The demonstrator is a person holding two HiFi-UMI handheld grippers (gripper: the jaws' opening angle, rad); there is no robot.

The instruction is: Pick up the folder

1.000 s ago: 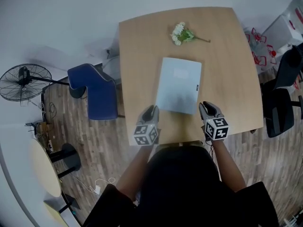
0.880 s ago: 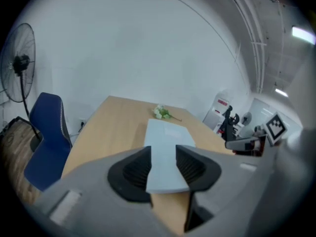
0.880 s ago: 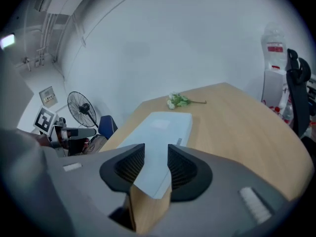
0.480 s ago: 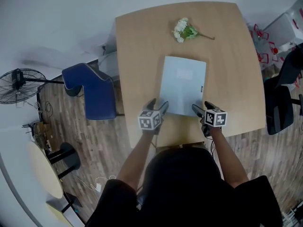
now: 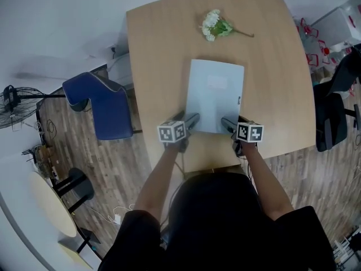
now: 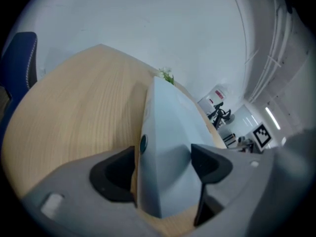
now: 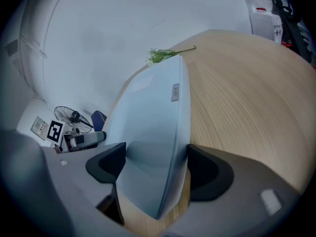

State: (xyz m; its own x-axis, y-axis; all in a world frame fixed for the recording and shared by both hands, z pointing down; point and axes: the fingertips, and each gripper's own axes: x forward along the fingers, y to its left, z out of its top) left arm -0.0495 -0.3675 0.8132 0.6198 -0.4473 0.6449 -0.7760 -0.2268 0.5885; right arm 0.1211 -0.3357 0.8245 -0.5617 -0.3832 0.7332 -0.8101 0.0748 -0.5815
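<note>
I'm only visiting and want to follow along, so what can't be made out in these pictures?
Print on the folder: too small to read in every view.
Folder's near corners, head view: covered by the left gripper and right gripper, whose opening jaws straddle them.
Flowers, left gripper view: mostly behind the folder.
Fan, head view: cut off by the left edge.

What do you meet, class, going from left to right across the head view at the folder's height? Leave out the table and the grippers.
fan → blue chair → folder → black chair
</note>
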